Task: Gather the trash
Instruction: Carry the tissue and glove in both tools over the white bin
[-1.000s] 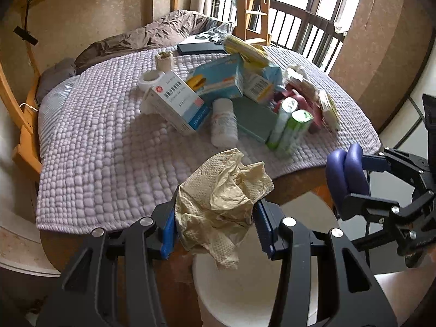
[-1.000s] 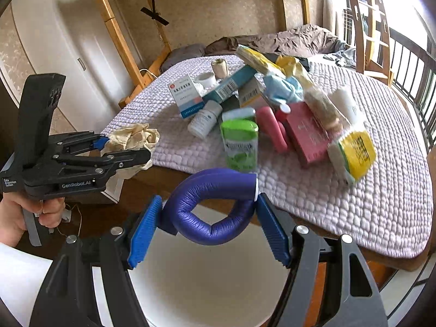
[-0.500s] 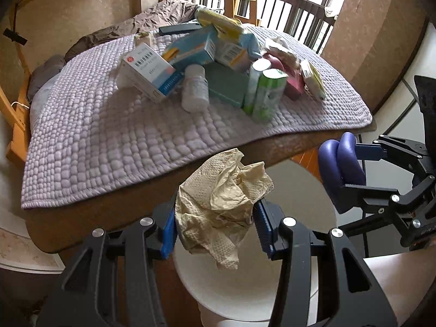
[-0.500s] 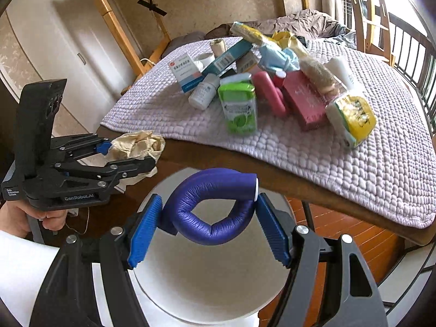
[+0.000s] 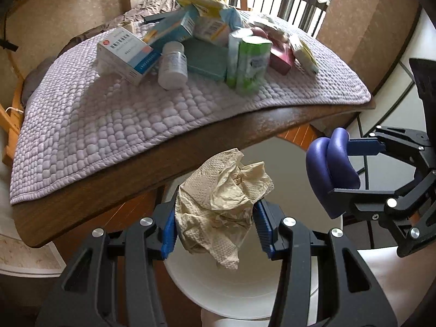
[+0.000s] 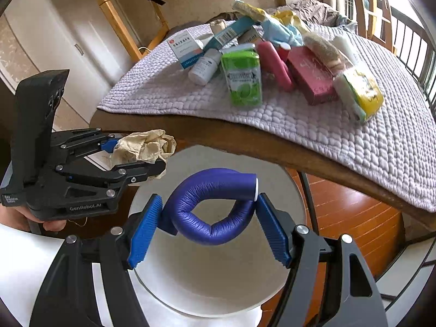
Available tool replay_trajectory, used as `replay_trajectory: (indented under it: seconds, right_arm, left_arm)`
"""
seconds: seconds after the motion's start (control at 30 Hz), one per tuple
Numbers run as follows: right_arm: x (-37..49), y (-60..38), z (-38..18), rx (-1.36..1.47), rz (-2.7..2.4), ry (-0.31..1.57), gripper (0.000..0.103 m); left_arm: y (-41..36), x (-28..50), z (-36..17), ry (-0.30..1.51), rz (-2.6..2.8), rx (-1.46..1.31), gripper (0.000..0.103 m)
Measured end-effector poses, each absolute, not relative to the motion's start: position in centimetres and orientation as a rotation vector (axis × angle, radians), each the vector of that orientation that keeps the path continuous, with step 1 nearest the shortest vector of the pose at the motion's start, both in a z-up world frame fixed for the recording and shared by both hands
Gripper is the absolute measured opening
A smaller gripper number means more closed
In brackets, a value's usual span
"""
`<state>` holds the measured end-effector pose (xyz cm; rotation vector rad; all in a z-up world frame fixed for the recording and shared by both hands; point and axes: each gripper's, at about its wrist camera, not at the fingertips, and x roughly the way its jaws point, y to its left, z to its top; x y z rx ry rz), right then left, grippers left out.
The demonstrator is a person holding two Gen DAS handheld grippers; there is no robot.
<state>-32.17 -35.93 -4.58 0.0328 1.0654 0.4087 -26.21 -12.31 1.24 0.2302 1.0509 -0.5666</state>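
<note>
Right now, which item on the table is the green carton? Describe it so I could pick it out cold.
Find the wooden table covered by a lilac quilted mat. In the clutter there, the green carton stands at the front, nearest the table's edge, beside a white pill bottle. It is the only bright green box, printed with a lime picture.

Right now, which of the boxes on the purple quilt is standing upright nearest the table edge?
The green box with the lime picture: it stands on end at the front of the pile, while the white-and-blue box and the pink box sit farther back.
</note>
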Motion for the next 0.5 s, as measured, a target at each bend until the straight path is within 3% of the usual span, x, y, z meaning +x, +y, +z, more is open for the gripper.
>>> replay_trajectory:
  seconds: [0.5]
  right_arm:
    - [-31.7,-35.4,-7.3,0.097,0.376,1.11,0.07]
  left_arm:
    - [-14.4,-26.4,-0.6,1.058,-0.506,0.255,0.05]
